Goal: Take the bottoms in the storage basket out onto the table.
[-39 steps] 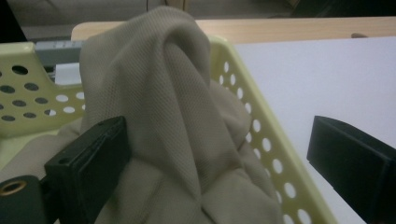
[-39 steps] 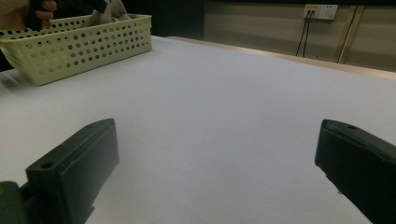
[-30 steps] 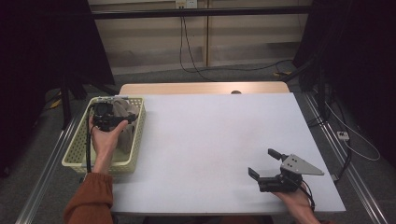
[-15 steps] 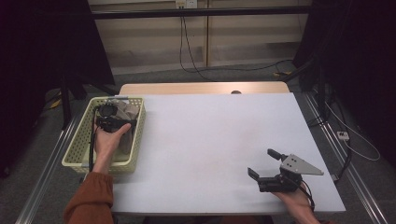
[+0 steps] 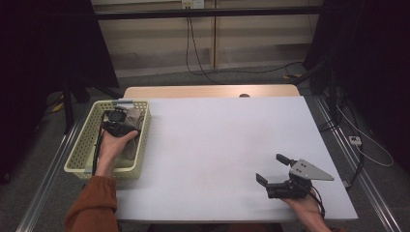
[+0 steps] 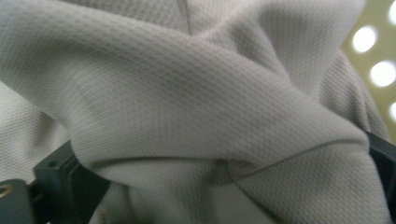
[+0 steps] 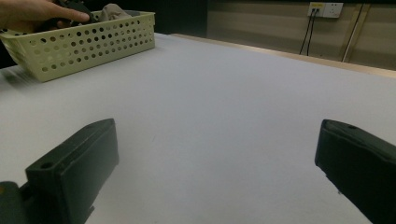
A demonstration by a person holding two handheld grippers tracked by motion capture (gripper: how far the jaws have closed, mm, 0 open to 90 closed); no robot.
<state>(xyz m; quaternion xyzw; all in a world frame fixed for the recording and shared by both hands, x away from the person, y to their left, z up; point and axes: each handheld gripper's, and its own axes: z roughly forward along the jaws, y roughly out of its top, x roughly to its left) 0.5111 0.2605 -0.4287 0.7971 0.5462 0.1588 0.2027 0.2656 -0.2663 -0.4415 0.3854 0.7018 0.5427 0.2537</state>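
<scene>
**Left gripper pressed into cloth inside basket; right gripper idle on table**

White table stands in a dark-curtained room, with a wood-panelled wall and trailing cables behind it.

1. Basket. 1 pale yellow perforated basket sits at the table's left edge. It holds a grey cloth, bunched toward the far end of the basket.

2. Left gripper. In the high view the left gripper is down inside the basket, at the cloth, with the left hand wrapped round its body and an orange sleeve behind. In the left gripper view, folds of the textured grey cloth lie directly between the 2 black jaws, which stand far apart at either edge of the frame. Fabric fills the gap and touches the jaws; the close, blurred view does not settle whether they grip it, so the state is recorded as not determinable.

3. Right gripper. It rests on the table near the front right corner, held by the right hand, well apart from the basket. Its jaws are spread wide with only bare table surface between them.
</scene>
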